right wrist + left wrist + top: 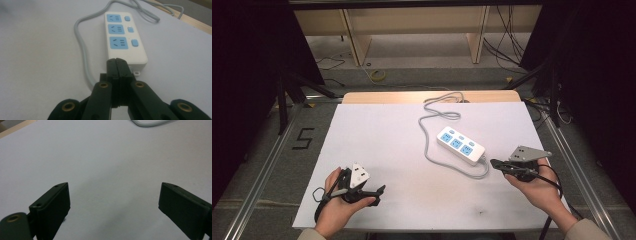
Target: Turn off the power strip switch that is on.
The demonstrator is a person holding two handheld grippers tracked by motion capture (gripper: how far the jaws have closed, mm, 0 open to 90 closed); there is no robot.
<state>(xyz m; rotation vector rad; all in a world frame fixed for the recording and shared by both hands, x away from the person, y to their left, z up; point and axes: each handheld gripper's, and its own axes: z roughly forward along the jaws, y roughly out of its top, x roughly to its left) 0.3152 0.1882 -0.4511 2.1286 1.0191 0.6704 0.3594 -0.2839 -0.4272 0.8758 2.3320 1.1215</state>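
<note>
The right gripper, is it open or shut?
Shut. The right gripper has its two black jaws pressed flat together with no gap, pointing at the near end of the power strip.

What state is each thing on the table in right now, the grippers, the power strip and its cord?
Left gripper: open, jaws wide apart, holding nothing.
Right gripper: shut, jaws pressed together, tips at the strip's near end.
Power strip: flat on the table, three sockets free.
Cord: loose, curling across the table.
</note>
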